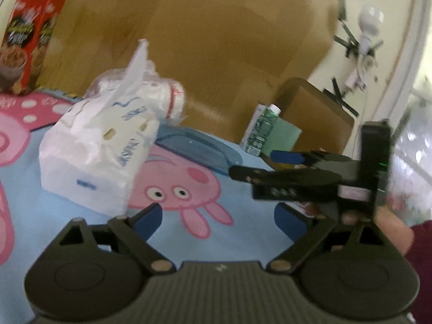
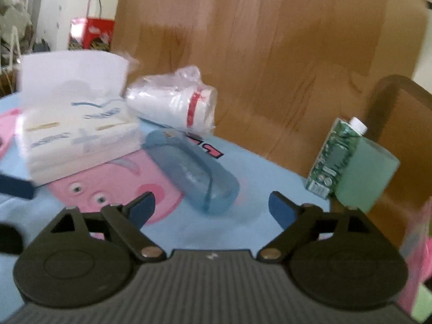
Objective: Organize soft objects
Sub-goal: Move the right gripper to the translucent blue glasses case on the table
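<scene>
A white soft tissue pack [image 1: 97, 156] [image 2: 78, 137] lies on a light blue blanket [image 1: 67, 208] [image 2: 256, 178] printed with a pink cartoon pig. Behind it rests a clear plastic bag of white items [image 1: 156, 94] [image 2: 175, 105] with a red band. My left gripper [image 1: 218, 216] is open over the blanket with nothing between its fingers, the tissue pack ahead to its left. My right gripper [image 2: 212, 208] [image 1: 252, 164] is open too, and holds nothing. A translucent blue case [image 2: 191, 167] [image 1: 197, 148] lies just ahead of its fingertips.
A green drink carton [image 2: 334, 156] [image 1: 262, 129] stands at the blanket's right edge beside a pale green block [image 2: 364, 175]. A red cereal box [image 1: 27, 40] stands far left. A wooden board [image 1: 216, 40] rises behind. A hand [image 1: 391, 229] in a maroon sleeve holds the right gripper.
</scene>
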The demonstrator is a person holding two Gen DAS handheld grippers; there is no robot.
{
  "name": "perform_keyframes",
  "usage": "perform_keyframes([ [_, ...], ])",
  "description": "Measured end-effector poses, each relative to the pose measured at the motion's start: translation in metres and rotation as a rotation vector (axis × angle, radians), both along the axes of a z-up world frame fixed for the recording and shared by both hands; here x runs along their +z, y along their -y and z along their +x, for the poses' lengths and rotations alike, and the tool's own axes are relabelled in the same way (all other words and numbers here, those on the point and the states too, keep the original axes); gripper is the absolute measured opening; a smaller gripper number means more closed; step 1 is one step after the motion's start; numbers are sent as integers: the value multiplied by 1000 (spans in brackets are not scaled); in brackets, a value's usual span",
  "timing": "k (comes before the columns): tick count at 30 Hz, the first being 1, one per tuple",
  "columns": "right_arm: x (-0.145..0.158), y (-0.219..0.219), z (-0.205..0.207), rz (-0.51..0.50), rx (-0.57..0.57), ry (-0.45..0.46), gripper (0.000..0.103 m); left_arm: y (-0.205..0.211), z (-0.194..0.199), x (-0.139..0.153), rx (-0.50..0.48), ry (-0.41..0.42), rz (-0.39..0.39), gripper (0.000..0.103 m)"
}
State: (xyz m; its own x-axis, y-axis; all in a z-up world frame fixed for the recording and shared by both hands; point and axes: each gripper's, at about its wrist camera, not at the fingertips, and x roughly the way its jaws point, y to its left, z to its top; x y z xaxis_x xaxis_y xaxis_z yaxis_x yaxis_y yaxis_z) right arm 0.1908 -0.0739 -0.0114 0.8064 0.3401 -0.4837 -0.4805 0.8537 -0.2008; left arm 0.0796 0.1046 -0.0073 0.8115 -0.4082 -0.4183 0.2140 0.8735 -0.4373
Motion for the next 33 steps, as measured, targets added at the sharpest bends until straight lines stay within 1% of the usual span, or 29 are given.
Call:
perform_keyframes([
  [3,-2,-8,24,-11,19,-47,93,-3,4,-2,-2,-16,-26,94],
  [8,-6,-23,53,-13,68,-148,94,1,5,-3,-19,-15,-22,94],
  [13,-10,-35,70,-41,75,-177,93,-2,8,-6,-23,-33,-50,93],
  [14,-11,-35,70,-30,73,-176,91,-3,8,-6,-22,-36,-55,94],
  [15,-11,-34,71,-11,72,-195,88,-4,8,-7,-21,-39,-59,93],
  [16,-10,-33,74,12,75,-218,80,-4,9,-7,-21,-41,-63,94],
  [18,-8,-32,71,23,76,-229,69,-5,9,-7,-19,-45,-69,94],
  [19,-7,-32,69,25,85,-230,61,-5,9,-8,-17,-46,-71,94],
  [20,-6,-32,66,27,89,-236,57,-6,9,-8,-15,-47,-74,94],
  [23,-5,-27,58,26,86,-240,57,-8,9,-8,-9,-46,-80,94],
  [29,-6,0,36,65,55,-250,58,-12,7,-7,-2,-28,-89,94],
  [33,-8,14,1,47,61,-227,58,-14,6,-6,10,-29,-96,94],
])
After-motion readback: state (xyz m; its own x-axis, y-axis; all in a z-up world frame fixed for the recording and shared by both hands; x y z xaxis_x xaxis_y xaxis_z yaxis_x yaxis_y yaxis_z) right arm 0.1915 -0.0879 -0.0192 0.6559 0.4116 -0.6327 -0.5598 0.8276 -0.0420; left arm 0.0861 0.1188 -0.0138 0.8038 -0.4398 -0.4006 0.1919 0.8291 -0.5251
